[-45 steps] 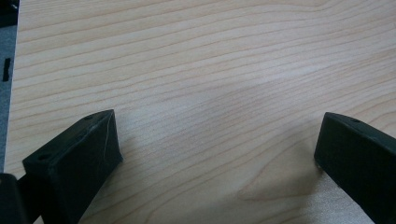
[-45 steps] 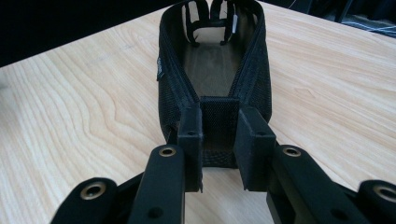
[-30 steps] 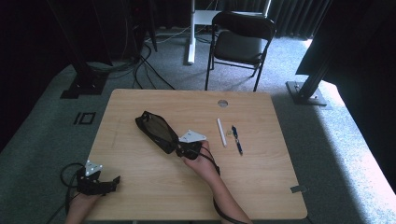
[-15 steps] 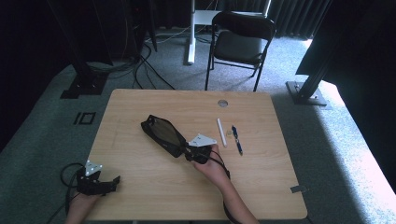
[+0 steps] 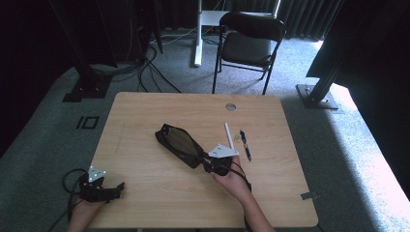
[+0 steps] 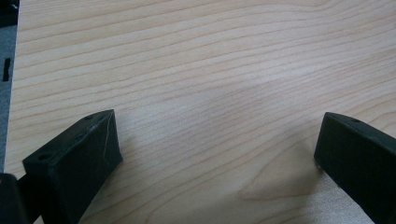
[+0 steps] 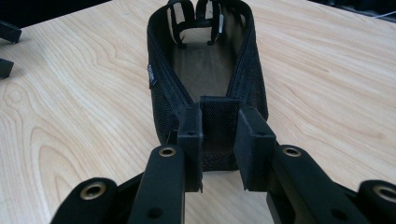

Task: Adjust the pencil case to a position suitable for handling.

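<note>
A black mesh pouch (image 5: 178,141) lies unzipped on the wooden table (image 5: 145,111), its long axis slanting from far left to near right. In the right gripper view the pouch (image 7: 205,70) gapes open with a brown lining and elastic loops at its far end. My right gripper (image 7: 218,142) is shut on the mesh tab at the pouch's near end. The high view has that gripper (image 5: 209,163) at the pouch's near right tip. My left gripper (image 5: 117,187) rests at the table's near left corner, and its jaws (image 6: 217,154) stand wide open over bare wood.
A white pen (image 5: 228,134) and a blue pen (image 5: 245,145) lie just right of the pouch. A round cable hole (image 5: 230,107) sits near the far edge. A folding chair (image 5: 249,43) stands beyond the table. Cables cross the floor at the far left.
My right gripper has drawn the pouch to the right and a little nearer, toward the pens. The left gripper has stayed put.
</note>
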The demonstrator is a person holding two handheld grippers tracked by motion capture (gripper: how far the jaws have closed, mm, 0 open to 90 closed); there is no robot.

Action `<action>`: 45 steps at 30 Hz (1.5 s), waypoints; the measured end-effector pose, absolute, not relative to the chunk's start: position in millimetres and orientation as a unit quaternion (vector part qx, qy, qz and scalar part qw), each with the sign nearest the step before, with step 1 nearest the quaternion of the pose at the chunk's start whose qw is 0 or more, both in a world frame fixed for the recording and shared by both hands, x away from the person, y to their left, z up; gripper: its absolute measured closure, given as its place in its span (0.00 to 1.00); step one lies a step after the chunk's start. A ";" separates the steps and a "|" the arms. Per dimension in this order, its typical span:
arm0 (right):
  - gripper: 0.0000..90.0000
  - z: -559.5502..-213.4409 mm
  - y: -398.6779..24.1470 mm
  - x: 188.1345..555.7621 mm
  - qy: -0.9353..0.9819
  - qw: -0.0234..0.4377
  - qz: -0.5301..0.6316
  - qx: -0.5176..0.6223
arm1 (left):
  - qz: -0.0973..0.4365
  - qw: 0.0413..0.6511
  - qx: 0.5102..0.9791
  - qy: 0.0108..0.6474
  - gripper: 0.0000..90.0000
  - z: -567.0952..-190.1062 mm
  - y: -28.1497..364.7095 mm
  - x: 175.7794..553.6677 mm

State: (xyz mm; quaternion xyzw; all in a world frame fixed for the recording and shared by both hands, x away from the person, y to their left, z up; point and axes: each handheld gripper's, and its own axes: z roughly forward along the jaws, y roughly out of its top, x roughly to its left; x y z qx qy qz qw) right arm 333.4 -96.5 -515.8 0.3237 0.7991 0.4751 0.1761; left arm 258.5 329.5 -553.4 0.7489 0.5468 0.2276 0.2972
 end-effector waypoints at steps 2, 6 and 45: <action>0.82 -516.1 -101.4 330.9 0.800 0.175 0.472 0.327 | 0.228 0.297 0.749 0.547 0.01 -553.4 329.5 258.5; 0.82 -516.0 -110.8 326.1 0.798 0.177 0.471 0.332 | 0.228 0.297 0.749 0.547 0.01 -553.4 329.4 258.5; 0.82 -516.3 -195.1 276.4 0.797 0.188 0.450 0.357 | 0.228 0.297 0.749 0.547 0.01 -553.5 329.5 258.5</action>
